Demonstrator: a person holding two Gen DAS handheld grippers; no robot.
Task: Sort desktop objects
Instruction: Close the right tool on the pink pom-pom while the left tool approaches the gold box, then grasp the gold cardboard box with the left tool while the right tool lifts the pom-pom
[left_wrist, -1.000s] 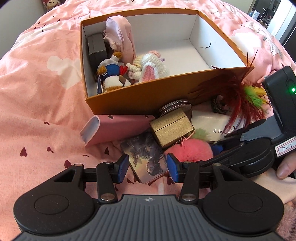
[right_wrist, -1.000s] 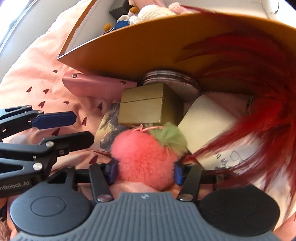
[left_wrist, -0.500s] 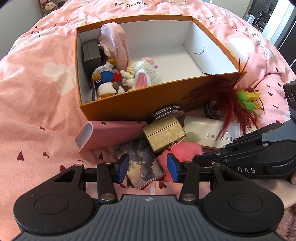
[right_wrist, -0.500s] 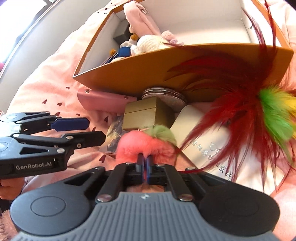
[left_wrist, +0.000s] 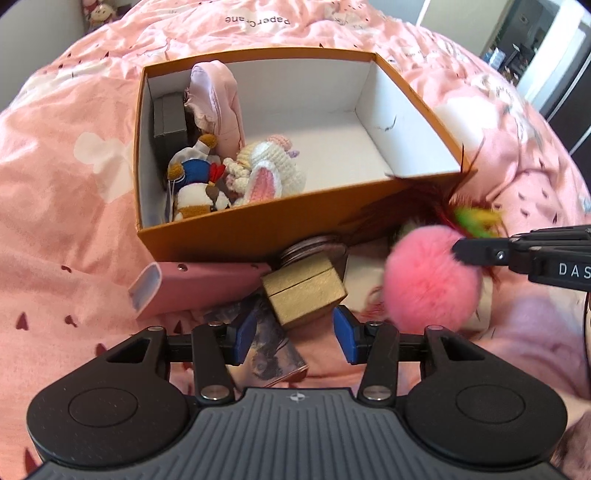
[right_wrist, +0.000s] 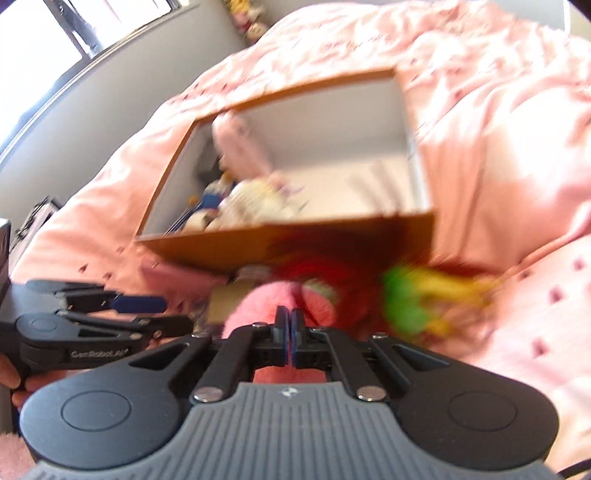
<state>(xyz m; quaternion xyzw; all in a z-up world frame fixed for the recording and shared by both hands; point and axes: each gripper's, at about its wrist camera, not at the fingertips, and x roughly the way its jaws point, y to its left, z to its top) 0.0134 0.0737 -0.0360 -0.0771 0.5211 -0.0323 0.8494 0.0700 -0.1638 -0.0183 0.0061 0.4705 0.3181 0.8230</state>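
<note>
My right gripper (right_wrist: 290, 314) is shut on a fluffy pink pom-pom (right_wrist: 258, 302) and holds it off the bed. In the left wrist view the pom-pom (left_wrist: 432, 280) hangs from the right gripper (left_wrist: 458, 251) in front of the orange box (left_wrist: 258, 221). That box (right_wrist: 295, 236) is open on top. My left gripper (left_wrist: 294, 334) points down at a gold box (left_wrist: 304, 291). Its jaws are opening; a corner of the gold box lies between the blue pads (left_wrist: 243, 332), which do not press on it.
A pink case (left_wrist: 199, 284), a picture card (left_wrist: 266, 350), a round tin (left_wrist: 314, 247) and a red feather toy (left_wrist: 476, 218) lie on the pink bedspread by the box. Inside are a duck plush (left_wrist: 195, 184), a crochet rabbit (left_wrist: 269, 173), a pink pouch (left_wrist: 218, 99) and a grey box (left_wrist: 170, 118).
The right gripper's jaws closed on the pom-pom and lifted it up off the bed toward the box. The left gripper's jaws have widened a little above the gold box.
</note>
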